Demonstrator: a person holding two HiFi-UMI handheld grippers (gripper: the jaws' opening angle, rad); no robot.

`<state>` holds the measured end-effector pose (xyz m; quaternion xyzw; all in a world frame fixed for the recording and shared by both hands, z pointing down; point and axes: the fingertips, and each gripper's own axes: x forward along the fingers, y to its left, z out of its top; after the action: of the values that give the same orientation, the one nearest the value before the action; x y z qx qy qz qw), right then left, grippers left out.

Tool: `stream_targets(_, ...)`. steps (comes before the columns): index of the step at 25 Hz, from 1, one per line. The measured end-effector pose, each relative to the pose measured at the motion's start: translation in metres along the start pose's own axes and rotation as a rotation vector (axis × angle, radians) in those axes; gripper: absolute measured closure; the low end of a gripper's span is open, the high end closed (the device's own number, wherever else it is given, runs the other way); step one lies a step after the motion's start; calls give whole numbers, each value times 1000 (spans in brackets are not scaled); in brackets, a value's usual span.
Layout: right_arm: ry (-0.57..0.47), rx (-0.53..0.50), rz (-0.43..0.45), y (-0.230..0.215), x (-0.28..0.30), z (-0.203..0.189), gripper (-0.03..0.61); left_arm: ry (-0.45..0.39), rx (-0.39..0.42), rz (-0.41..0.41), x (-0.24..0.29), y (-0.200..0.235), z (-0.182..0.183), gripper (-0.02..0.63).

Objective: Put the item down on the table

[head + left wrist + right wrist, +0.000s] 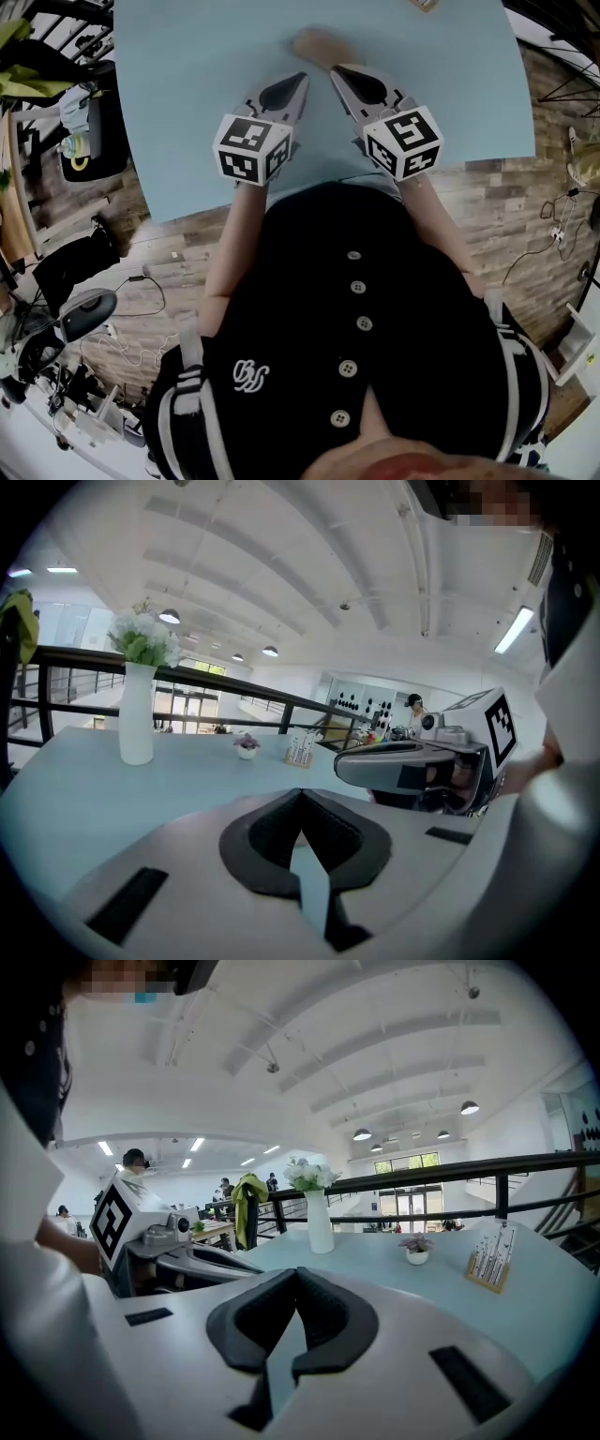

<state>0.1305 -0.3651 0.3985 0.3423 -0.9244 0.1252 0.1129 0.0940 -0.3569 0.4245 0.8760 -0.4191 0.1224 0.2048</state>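
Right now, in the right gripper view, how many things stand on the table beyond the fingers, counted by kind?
White vase with flowers: 1
Small potted plant: 1
Wooden holder: 1
Total: 3
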Motion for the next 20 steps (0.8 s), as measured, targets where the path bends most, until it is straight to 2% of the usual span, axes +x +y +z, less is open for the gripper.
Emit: stream_targets(20,82,-2,4,0,18,-14,566,34,-7,-10,5,16,-7,604)
